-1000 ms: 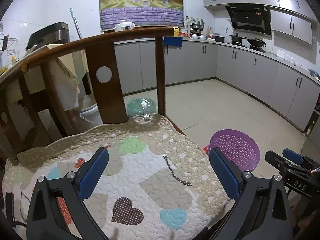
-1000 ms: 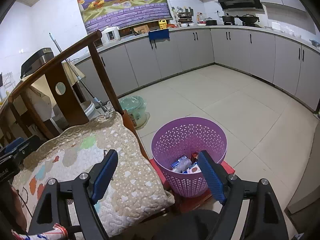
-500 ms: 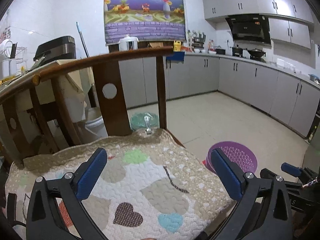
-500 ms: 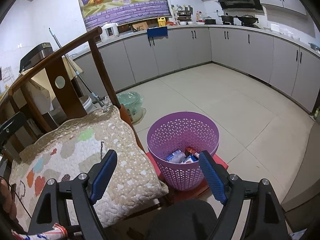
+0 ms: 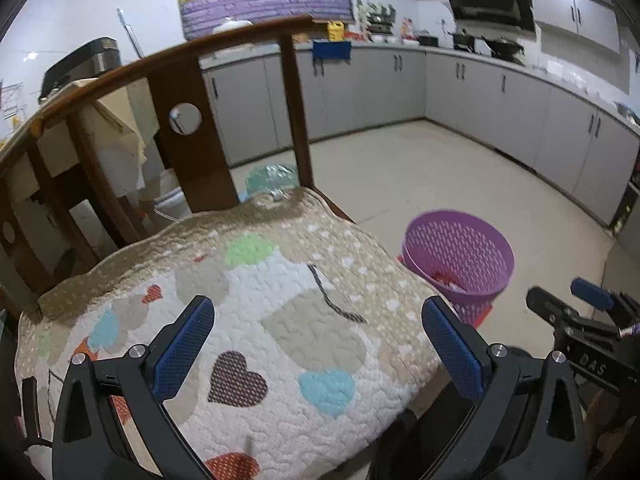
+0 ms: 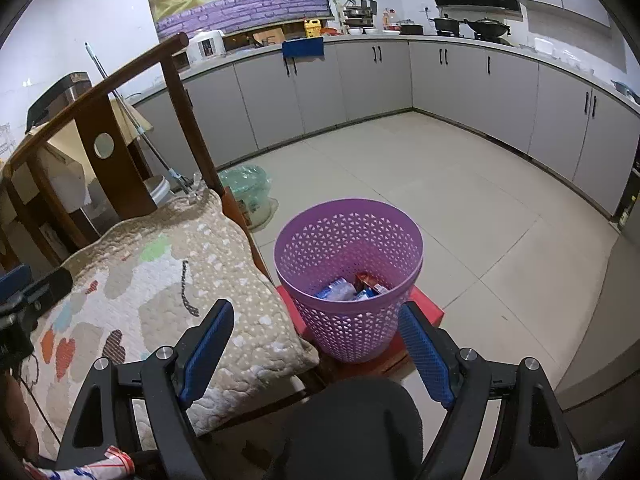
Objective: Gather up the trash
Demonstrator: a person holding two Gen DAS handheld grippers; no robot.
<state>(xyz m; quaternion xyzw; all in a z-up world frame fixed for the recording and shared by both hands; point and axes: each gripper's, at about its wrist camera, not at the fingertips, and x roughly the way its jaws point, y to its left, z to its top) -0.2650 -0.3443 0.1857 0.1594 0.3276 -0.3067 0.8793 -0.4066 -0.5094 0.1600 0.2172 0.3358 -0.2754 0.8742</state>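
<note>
A purple mesh trash basket (image 6: 348, 280) stands on a red block (image 6: 430, 312) on the floor, right of a wooden chair. Inside it lie several wrappers (image 6: 352, 290), blue, white and red. It also shows in the left wrist view (image 5: 460, 256). My right gripper (image 6: 316, 344) is open and empty, hovering in front of the basket. My left gripper (image 5: 316, 344) is open and empty above the chair's quilted cushion (image 5: 260, 300). The right gripper's side shows at the right of the left wrist view (image 5: 580, 320).
The wooden chair back (image 5: 192, 120) rises behind the cushion. A green plastic bag (image 6: 248, 188) and a mop (image 6: 132, 116) stand behind the chair. Grey kitchen cabinets (image 6: 460, 84) line the far walls. A black rounded object (image 6: 352, 428) sits under the right gripper.
The left gripper has tilted down and moved closer over the cushion. The right gripper has shifted slightly, the basket now sits a little left in its view. Both stay open.
</note>
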